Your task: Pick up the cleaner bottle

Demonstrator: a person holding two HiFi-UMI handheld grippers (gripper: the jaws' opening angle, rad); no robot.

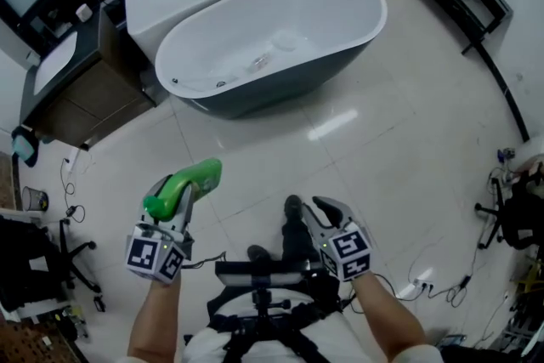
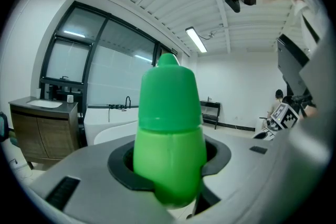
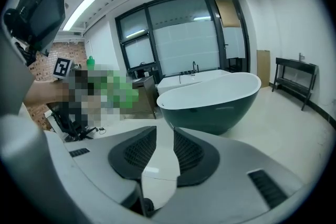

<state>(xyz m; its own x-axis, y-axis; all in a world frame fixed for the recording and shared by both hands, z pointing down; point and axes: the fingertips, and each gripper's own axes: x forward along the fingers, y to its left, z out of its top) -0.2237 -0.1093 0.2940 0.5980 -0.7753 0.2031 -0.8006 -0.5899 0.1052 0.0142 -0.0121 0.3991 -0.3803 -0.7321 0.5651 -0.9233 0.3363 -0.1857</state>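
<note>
- Down at about 8 o'clock in the head view, the left gripper (image 1: 172, 198) is clamped on the green cleaner bottle (image 1: 190, 178). The bottle sits tilted in the jaws with its cap end toward 1 o'clock, in the air above the tiled floor (image 1: 382, 140).
- Taking the body just below the cap shoulder probably stops the smooth, tapering plastic from sliding out. The pick-up looks essentially done.
- At 5 o'clock from the frame's centre, the right gripper (image 1: 316, 207) has its jaws a little apart with nothing between them. It seems to be carried beside the other hand simply to stay out of the way.
- Only the left gripper view shows the grip itself: dark pads pressed against both sides of the bottle, with the cap standing above them. The bottle fills that view and hides the floor ahead.
- Only the right gripper view shows the narrow bare gap between its pads, with the bathtub (image 3: 210, 99) at 1 o'clock from them.
- Only the head view shows both tools together, with the bathtub at 12 o'clock and a wooden vanity (image 1: 85, 89) at 10 o'clock.
</note>
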